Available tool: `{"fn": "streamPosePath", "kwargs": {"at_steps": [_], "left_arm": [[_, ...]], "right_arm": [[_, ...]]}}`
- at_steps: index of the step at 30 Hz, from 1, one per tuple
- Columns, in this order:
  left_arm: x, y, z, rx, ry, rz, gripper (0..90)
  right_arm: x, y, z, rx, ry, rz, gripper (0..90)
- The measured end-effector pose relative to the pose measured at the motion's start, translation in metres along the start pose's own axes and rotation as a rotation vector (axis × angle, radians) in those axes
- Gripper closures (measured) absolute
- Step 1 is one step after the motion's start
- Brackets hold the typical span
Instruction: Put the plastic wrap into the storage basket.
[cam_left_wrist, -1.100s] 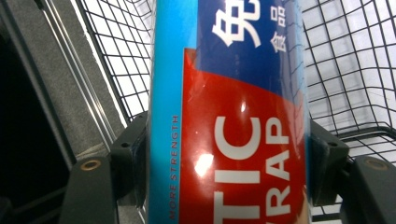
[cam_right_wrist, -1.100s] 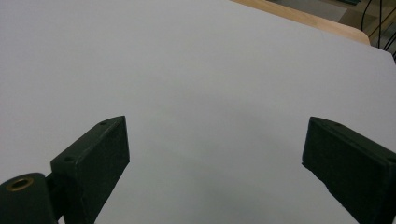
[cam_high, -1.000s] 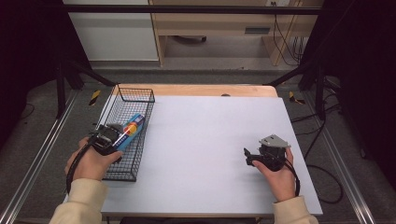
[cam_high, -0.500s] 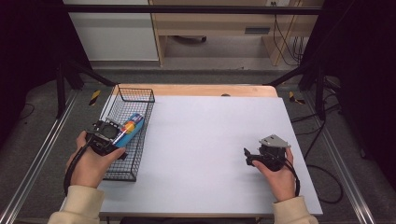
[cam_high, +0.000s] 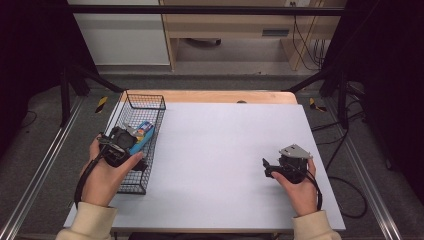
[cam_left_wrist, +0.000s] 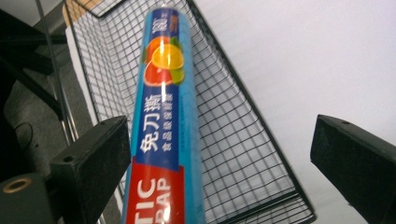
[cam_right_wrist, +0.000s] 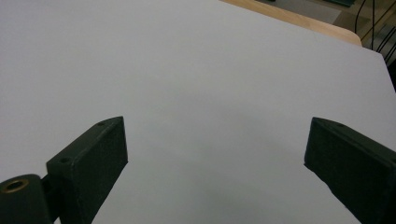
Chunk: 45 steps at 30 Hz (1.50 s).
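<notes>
A blue roll of plastic wrap (cam_left_wrist: 166, 107) with a red end label and a fruit picture lies lengthwise in the black wire basket (cam_left_wrist: 243, 140). In the high view the roll (cam_high: 145, 131) peeks out past my left gripper (cam_high: 129, 137), which hovers over the basket (cam_high: 145, 96). That gripper's jaws have just been opening. They now stand wide, and in the left gripper view (cam_left_wrist: 217, 135) the roll lies between them, close to the left jaw, with no pad pressing on it. My right gripper (cam_high: 266, 168) rests open on the white tabletop (cam_high: 225, 150), with nothing between its jaws (cam_right_wrist: 215, 140).
The basket stands along the table's left edge. A wooden strip (cam_high: 210, 96) borders the far edge of the table. Metal rails (cam_high: 35, 180) run along both sides on the floor, and cables (cam_high: 350, 200) lie at the right.
My left hand has lifted a little over the basket and let go of the roll, which stays lying in the basket. The right hand has kept still.
</notes>
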<state>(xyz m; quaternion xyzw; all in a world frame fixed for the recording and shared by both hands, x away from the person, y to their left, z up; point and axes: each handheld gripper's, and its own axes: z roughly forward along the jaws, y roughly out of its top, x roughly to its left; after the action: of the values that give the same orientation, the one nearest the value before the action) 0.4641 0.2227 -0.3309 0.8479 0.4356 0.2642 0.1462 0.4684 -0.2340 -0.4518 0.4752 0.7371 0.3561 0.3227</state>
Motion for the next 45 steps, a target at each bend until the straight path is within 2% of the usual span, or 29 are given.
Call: {"fn": "streamPosePath", "kwargs": {"at_steps": [4,6,9,12,15,18,22,23,24,27,34,35,40,41,45], "left_arm": [[-0.005,0.003,-0.005,-0.017,-0.011,0.005,5.1],[-0.009,0.005,-0.008,-0.048,-0.024,0.017,5.1],[-0.017,0.009,-0.013,-0.111,-0.044,0.037,5.1],[-0.026,0.013,-0.016,-0.169,-0.090,0.053,5.1],[-0.035,0.017,-0.019,-0.237,-0.090,0.062,5.1],[-0.042,0.022,-0.021,-0.289,-0.113,0.068,5.0],[-0.047,0.026,-0.022,-0.328,-0.138,0.072,4.9],[-0.050,0.029,-0.023,-0.349,-0.152,0.087,4.9],[-0.050,0.029,-0.023,-0.349,-0.152,0.087,4.9],[-0.059,0.034,-0.021,-0.380,-0.208,0.099,4.9],[-0.076,0.042,-0.010,-0.401,-0.243,0.142,4.9],[-0.083,0.044,-0.005,-0.405,-0.255,0.153,5.0],[-0.094,0.048,0.007,-0.398,-0.265,0.179,5.4],[-0.099,0.049,0.014,-0.404,-0.288,0.173,5.4],[-0.109,0.049,0.028,-0.420,-0.326,0.185,5.4]], "right_arm": [[-0.001,0.000,-0.001,-0.007,-0.003,-0.001,6.0],[-0.001,0.000,-0.002,-0.010,-0.005,-0.003,5.6],[-0.003,0.000,-0.003,-0.013,-0.005,-0.002,4.8],[-0.005,0.000,-0.005,-0.022,-0.009,-0.004,4.7],[-0.008,-0.001,-0.007,-0.032,-0.016,-0.007,4.3],[-0.009,-0.002,-0.010,-0.039,-0.024,-0.005,4.2],[-0.011,-0.004,-0.014,-0.046,-0.030,-0.010,4.0],[-0.012,-0.004,-0.015,-0.047,-0.030,-0.008,4.0],[-0.012,-0.005,-0.016,-0.049,-0.033,-0.005,4.0],[-0.013,-0.007,-0.019,-0.047,-0.037,0.002,4.0],[-0.016,-0.011,-0.025,-0.043,-0.049,0.015,4.1],[-0.016,-0.012,-0.025,-0.043,-0.051,0.014,4.1],[-0.018,-0.014,-0.028,-0.043,-0.046,0.015,4.2],[-0.018,-0.015,-0.029,-0.044,-0.048,0.013,4.2],[-0.020,-0.017,-0.031,-0.042,-0.050,0.016,4.2]]}}
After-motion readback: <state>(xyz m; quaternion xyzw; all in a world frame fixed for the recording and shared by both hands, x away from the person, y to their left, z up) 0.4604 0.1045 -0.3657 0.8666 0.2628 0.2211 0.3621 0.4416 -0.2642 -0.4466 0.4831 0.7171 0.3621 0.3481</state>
